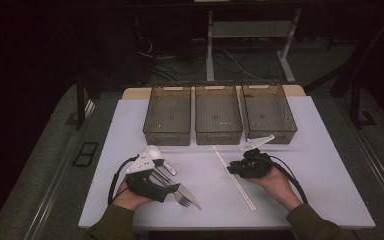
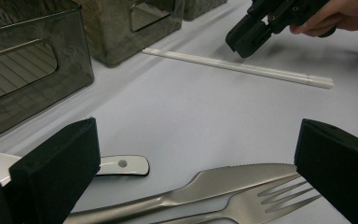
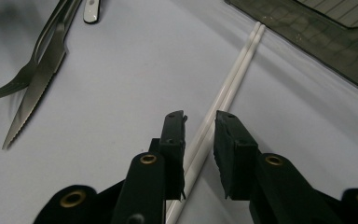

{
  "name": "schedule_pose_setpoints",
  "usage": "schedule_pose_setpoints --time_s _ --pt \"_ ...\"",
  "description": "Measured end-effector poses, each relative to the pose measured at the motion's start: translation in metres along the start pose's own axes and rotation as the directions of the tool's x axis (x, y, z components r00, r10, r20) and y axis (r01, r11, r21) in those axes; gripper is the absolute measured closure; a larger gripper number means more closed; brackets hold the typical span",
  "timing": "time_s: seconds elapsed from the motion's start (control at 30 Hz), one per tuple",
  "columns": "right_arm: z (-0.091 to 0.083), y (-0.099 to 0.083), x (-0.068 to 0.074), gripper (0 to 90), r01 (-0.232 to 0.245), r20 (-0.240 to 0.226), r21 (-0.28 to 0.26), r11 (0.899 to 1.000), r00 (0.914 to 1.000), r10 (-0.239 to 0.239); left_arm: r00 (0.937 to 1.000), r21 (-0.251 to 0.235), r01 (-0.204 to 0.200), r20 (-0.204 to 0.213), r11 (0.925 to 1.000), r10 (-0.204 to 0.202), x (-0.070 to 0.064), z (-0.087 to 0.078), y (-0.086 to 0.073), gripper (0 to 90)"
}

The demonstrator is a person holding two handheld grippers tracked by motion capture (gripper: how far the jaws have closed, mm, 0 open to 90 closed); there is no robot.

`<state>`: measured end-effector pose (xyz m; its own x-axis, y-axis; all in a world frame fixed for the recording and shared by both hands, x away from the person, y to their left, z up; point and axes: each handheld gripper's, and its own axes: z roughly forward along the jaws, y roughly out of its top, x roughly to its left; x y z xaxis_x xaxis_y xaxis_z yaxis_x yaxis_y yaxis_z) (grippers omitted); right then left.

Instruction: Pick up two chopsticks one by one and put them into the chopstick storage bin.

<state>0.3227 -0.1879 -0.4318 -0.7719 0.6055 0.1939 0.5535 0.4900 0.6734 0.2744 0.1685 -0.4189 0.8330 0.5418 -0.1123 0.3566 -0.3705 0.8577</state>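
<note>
Right now my right gripper (image 3: 199, 128) straddles the white chopsticks (image 3: 233, 86), jaws narrowly apart on either side, not clamped. Chopsticks lie flat on the white table (image 1: 305, 165), running diagonally, far end just beside the middle bin (image 1: 218, 114). My left gripper (image 2: 196, 158) has its jaws wide, hovering over the knife (image 2: 223, 182) and fork (image 2: 265, 203), which lie side by side; white spoon (image 2: 121, 164) just beside them.
</note>
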Motion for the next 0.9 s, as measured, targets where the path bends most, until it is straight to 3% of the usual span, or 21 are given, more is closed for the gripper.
schedule_pose_setpoints --time_s 0.9 --pt "-0.013 -0.027 0.015 80.0 0.006 -0.008 0.113 0.994 1.0000 -0.005 1.0000 0.002 -0.001 -0.005 1.0000 0.001 0.000 0.000 0.000 0.0"
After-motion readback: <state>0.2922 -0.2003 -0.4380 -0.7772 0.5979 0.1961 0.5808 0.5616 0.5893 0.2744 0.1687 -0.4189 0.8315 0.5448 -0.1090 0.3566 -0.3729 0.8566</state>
